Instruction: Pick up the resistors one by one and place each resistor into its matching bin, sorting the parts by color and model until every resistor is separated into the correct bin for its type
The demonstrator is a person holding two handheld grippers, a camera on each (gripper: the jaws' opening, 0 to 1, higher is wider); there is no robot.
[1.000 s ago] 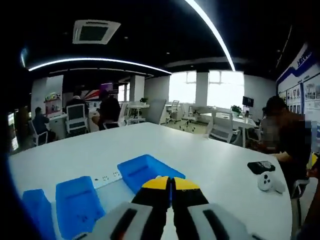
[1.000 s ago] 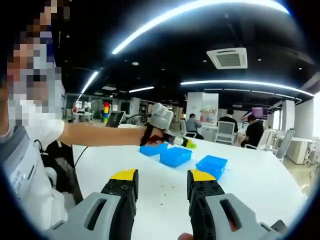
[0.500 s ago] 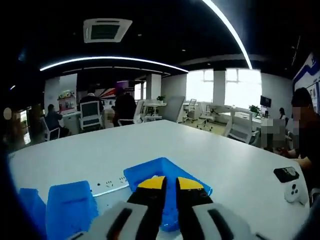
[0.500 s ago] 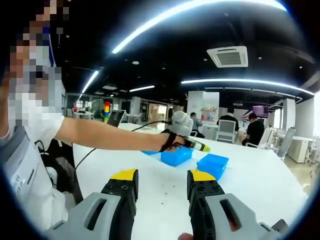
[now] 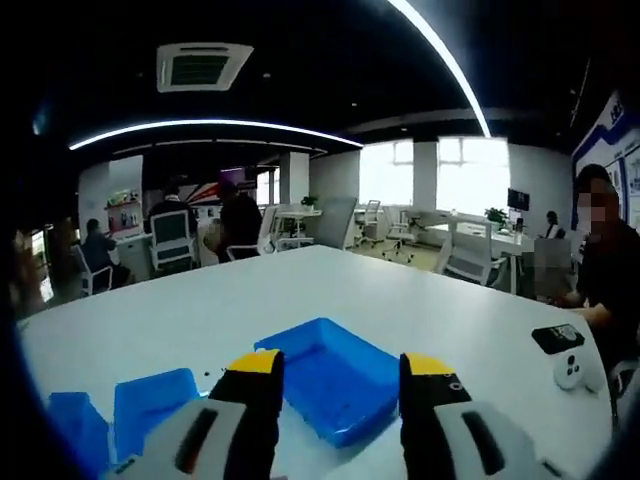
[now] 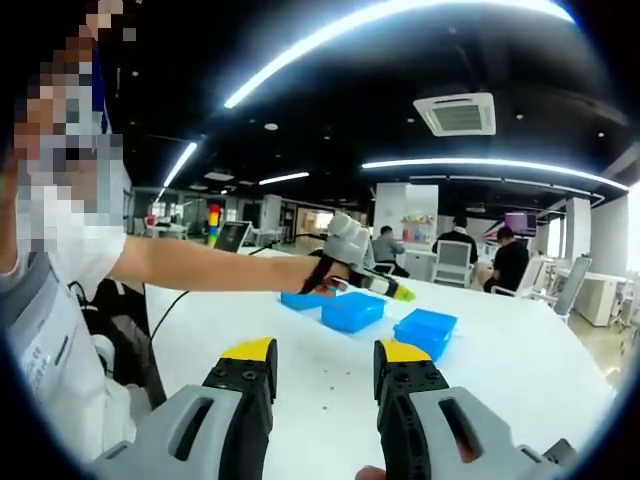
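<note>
My left gripper stands open, its yellow-tipped jaws spread above a blue bin on the white table. I see nothing between the jaws, and no part can be made out inside the bin. Two more blue bins lie to the left. In the right gripper view, a person's outstretched arm holds the left gripper over the row of blue bins. My right gripper is open and empty above the table, near tiny dark specks too small to identify.
A black phone and a white controller lie at the table's right edge, beside a seated person. A cable trails off the table's left side. Desks, chairs and other people fill the office behind.
The left gripper's jaws, shut in both earlier frames, now stand wide apart over the blue bin. The right gripper has stayed still and open.
</note>
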